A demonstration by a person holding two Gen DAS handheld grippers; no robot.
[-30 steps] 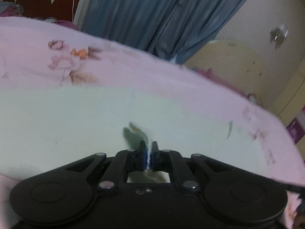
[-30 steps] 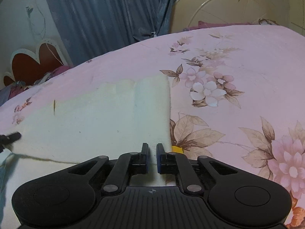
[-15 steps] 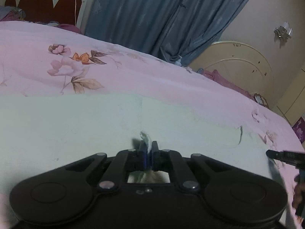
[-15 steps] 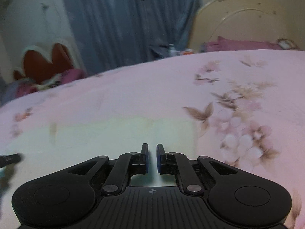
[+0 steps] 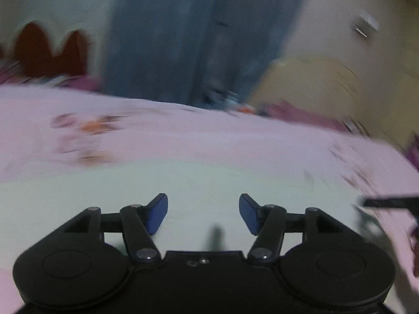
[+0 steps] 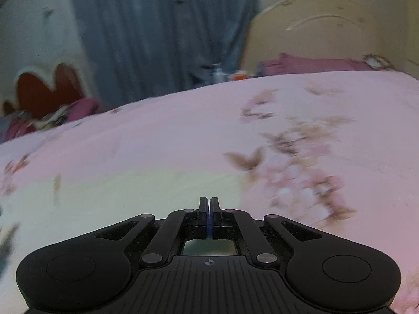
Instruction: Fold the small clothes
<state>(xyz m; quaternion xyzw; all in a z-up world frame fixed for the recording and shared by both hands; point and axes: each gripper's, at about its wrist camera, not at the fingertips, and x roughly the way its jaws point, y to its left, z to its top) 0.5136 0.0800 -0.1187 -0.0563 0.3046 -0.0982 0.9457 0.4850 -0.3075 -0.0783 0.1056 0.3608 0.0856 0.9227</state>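
Note:
A pale cream garment (image 5: 183, 183) lies flat on the pink floral bedsheet (image 5: 157, 130); it also shows in the right wrist view (image 6: 131, 191). My left gripper (image 5: 203, 213) is open above the garment, its blue pads (image 5: 157, 213) wide apart with nothing between them. My right gripper (image 6: 208, 204) is shut, its jaws pressed together over the garment's right part, with no cloth visible between them. The tip of the right gripper (image 5: 387, 202) shows at the right edge of the left wrist view. Both views are motion-blurred.
A blue curtain (image 6: 162, 34) hangs behind the bed. A cream headboard (image 6: 327, 26) stands at the right, a red heart-shaped headboard (image 6: 47, 89) at the left. Purple bedding (image 6: 314, 64) lies by the cream headboard. Small items (image 6: 222, 74) sit beyond the bed's far edge.
My left gripper was shut on a pinch of the garment and has opened wide, letting it go. My right gripper has closed from slightly apart. Both have lifted and tilted up.

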